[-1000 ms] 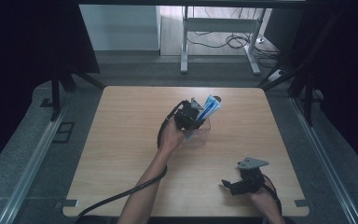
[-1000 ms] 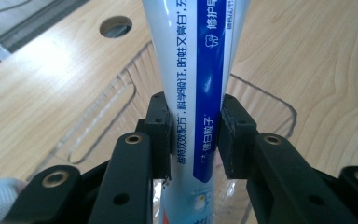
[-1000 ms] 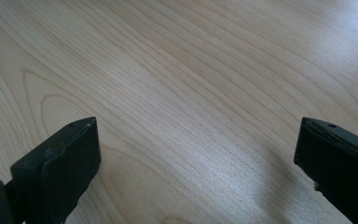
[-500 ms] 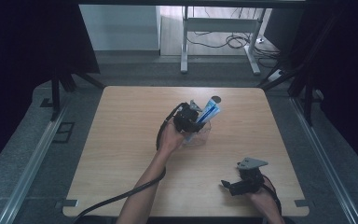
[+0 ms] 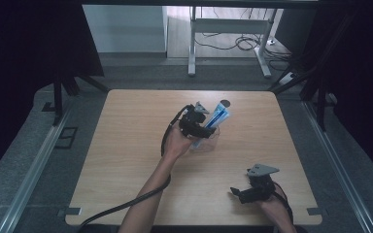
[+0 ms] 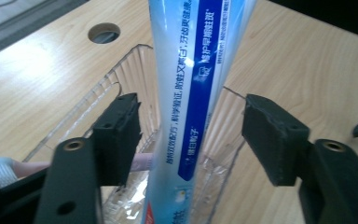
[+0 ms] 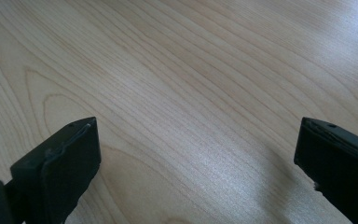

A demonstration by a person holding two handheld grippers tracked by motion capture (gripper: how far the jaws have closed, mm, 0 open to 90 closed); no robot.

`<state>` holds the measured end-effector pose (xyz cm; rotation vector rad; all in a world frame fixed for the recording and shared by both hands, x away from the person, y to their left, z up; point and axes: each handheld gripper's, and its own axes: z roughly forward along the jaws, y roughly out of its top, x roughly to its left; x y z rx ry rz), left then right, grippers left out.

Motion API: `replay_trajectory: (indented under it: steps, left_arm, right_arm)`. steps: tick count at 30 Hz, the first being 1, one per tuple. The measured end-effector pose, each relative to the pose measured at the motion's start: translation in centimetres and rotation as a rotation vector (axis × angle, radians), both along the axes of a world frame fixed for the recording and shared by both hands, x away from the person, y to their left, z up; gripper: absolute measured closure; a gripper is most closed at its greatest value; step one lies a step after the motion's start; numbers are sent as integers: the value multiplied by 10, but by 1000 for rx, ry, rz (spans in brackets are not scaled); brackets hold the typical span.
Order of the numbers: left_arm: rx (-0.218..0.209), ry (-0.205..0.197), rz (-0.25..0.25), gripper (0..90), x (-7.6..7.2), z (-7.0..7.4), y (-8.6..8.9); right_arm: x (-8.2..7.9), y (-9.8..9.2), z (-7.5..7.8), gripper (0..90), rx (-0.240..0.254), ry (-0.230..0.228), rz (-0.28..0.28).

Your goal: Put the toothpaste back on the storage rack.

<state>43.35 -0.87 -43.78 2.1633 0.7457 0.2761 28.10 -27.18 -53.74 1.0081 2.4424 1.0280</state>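
Looking down from the high view, the left gripper (image 5: 209, 127) sits at a clear plastic cup (image 5: 207, 141) near the middle of the wooden table (image 5: 126, 145), with a blue-and-white toothpaste tube (image 5: 218, 117) leaning up out of it. The left gripper view gives what that one cannot: both pads stand off the tube (image 6: 193, 107) with a gap on each side, the jaws having just been opening, and a pink-handled toothbrush (image 6: 18, 167) lies low at the cup's ribbed wall (image 6: 121, 74). The tube is pale blue with a dark blue band of white print. Near the table's front edge, the right gripper (image 5: 245, 191) hangs with jaws wide apart over bare wood.
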Motion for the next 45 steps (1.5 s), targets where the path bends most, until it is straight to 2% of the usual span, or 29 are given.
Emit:
replay_trajectory:
  steps: [7,14,24,45]
  left_arm:
    - [-10,1,-6,252,-5,6,3]
    - [-1,6,-18,141,-11,11,6]
    - [24,-12,-29,130,-22,15,13]
    - [2,-25,-30,129,-47,15,43]
  right_arm:
    - [0,0,0,6,-2,-3,0]
    - [0,1,0,6,-2,-2,0]
    - [-1,1,0,6,-1,-6,-1]
    - [-1,1,0,6,11,-7,-6]
